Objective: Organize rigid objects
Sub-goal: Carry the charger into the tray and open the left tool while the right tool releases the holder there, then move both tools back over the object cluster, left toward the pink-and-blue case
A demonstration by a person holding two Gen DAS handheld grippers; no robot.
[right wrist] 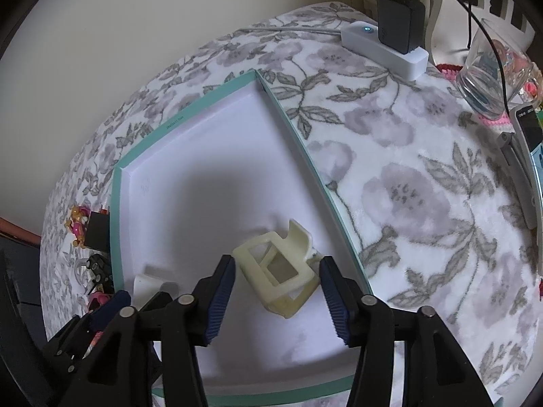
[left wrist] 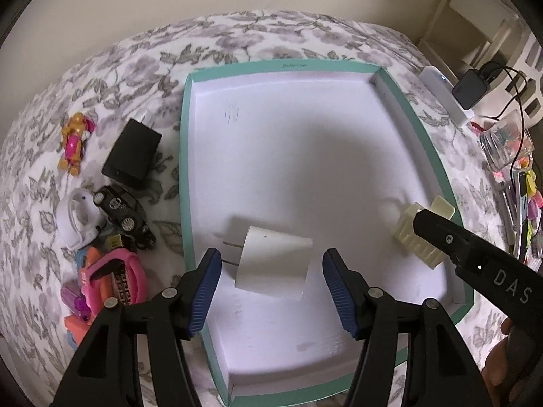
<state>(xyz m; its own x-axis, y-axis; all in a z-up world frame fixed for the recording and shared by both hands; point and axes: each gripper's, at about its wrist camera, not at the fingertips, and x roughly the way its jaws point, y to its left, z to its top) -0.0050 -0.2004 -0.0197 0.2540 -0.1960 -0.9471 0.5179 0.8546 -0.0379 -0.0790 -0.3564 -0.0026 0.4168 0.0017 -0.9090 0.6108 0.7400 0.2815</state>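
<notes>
We see the white charger plug lying in the teal-rimmed tray between the parted pads of the left hand-held gripper, untouched. The right hand-held gripper stands half open over the cream clip, gripping nothing. Left of the tray sit a black adapter, toy car, pink figure and white ring. Power strip and glass lie far right on the floral blanket.

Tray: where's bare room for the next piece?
The tray floor is free across its far half and middle, beyond the white plug and the cream clip at the near right wall. Crowded: the toy pile on the blanket left of the tray.
</notes>
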